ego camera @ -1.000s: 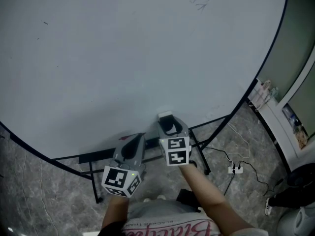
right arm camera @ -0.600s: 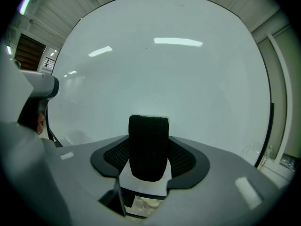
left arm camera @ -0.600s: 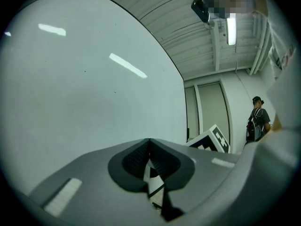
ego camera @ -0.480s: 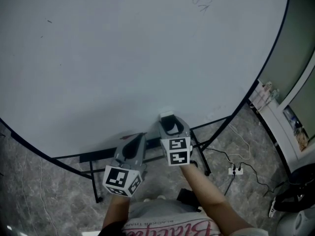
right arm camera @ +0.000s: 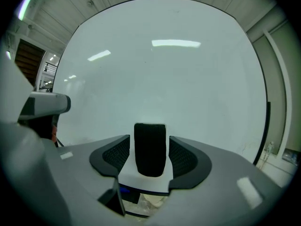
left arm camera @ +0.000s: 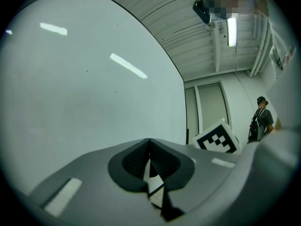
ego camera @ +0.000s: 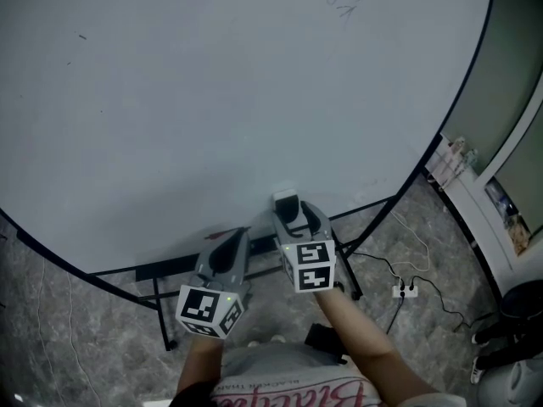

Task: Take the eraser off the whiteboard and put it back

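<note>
The eraser (ego camera: 286,202), a black pad on a white block, rests against the lower edge of the whiteboard (ego camera: 212,100). My right gripper (ego camera: 292,217) straddles it, and its jaws are opening. In the right gripper view the eraser (right arm camera: 150,147) stands between the two pads with a narrow gap on each side, so neither pad presses on it. My left gripper (ego camera: 232,244) hangs just left of the right one, below the board's edge. Its jaws are shut with nothing in them, and their tips (left arm camera: 149,149) meet in a line.
A faint scribble (ego camera: 344,3) marks the board's upper right. The board's black stand and tray (ego camera: 170,270) sit below its edge. Cables and a power strip (ego camera: 407,292) lie on the floor at right, next to a white cabinet (ego camera: 475,202). A person (left arm camera: 261,124) stands far off.
The right gripper has drawn back slightly toward me, and the eraser stays at the board's edge. The left gripper has not moved.
</note>
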Motion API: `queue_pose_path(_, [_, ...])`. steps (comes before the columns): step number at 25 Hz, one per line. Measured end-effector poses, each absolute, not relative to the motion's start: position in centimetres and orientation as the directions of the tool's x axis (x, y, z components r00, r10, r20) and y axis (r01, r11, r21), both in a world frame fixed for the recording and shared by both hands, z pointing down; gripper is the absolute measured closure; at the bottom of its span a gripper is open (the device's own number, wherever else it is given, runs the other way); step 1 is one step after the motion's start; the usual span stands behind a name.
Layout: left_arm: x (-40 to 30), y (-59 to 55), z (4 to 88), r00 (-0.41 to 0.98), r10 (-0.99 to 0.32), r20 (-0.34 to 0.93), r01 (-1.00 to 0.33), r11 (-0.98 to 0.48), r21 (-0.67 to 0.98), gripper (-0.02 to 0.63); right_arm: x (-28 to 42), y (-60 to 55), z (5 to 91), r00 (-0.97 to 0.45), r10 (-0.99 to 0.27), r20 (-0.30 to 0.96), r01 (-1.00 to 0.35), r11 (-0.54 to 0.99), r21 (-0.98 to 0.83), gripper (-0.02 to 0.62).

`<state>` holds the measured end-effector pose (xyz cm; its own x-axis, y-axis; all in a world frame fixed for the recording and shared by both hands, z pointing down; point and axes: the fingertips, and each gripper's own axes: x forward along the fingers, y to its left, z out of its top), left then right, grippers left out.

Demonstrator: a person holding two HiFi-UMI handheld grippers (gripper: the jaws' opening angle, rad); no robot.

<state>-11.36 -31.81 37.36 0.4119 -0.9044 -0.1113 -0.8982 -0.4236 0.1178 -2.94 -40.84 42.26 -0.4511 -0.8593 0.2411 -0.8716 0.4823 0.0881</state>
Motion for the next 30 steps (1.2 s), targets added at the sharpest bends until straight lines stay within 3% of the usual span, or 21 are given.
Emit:
queue_pose_path(8, [-10.8, -31.5, 37.3, 0.436, -0.892, -0.121, -0.885, -0.449, 0.123, 0.607, -2.0, -36.4, 38.8, -0.502, -0.846, 0.181, -0.857, 0.514, 0.023, 0.429])
queue_pose_path(14, [-10.9, -31.5, 37.2, 0.440, -0.889, -0.124, -0.883, -0.454, 0.120, 0.607, -1.1, -33.8, 36.8, -0.498, -0.859, 0.124, -0.865, 0.502, 0.005, 0.592])
queue_pose_path(30, [-10.2, -30.7, 36.6, 0.469, -0.873, -0.131, -0.875, -0.480, 0.067, 0.607, -1.2, -29.6, 36.3, -0.554, -0.828, 0.089, -0.831, 0.556, -0.001, 0.595])
